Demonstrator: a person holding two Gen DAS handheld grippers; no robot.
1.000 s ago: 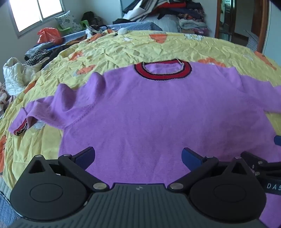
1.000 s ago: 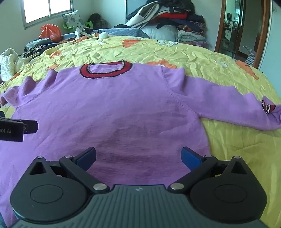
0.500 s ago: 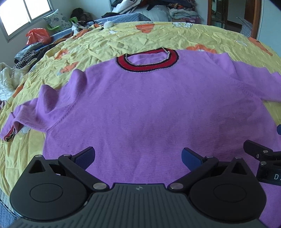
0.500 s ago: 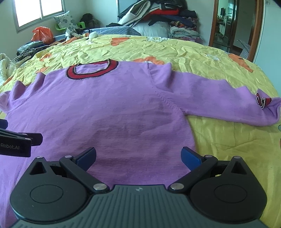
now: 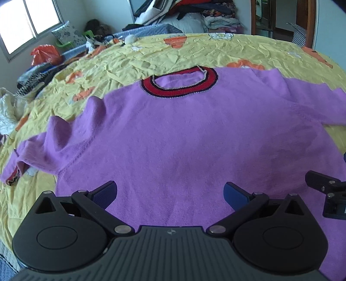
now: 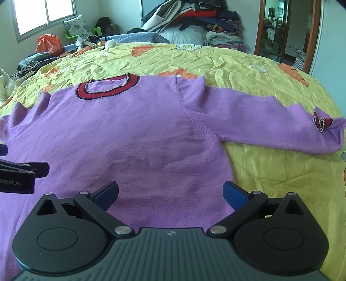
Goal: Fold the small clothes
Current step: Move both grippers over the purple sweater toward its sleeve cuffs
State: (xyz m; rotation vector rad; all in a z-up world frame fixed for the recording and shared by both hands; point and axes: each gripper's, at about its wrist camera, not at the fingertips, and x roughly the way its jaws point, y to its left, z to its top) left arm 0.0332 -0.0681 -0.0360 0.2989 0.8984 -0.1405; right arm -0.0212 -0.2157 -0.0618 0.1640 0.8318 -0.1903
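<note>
A purple knitted sweater with a red and black ribbed collar (image 5: pixel 186 138) lies spread flat, front up, on a crumpled yellow bedsheet with orange flower prints (image 5: pixel 151 56). Its collar (image 5: pixel 179 83) points toward the far side of the bed, and its hem lies nearest the cameras.

The left gripper (image 5: pixel 170 192) hangs over the sweater's lower body, jaws spread wide with nothing between the blue pads (image 5: pixel 106 191). The right gripper (image 6: pixel 170 192) hangs over the hem nearer the sweater's right side seam, its jaws likewise wide apart and empty. Each tool shows at the edge of the other's view, side by side above the hem.

Compared with a second ago, both views sit closer to the sweater — the collar has slid further up and toward the right in the left view, and further left in the right view. The sweater itself has not changed shape: the left sleeve (image 5: pixel 43 151) is still bunched in ridges beside the body, its patterned cuff (image 5: pixel 13 178) turned under at the end, and the right sleeve (image 6: pixel 270 121) still stretches straight out from the shoulder with its red cuff (image 6: pixel 322 123) folded over.

Beyond the sweater's collar — at the far edge of the bed — sits a heap of folded clothes (image 6: pixel 194 19), and an orange plastic bag (image 6: pixel 48 43) lies under the window.
</note>
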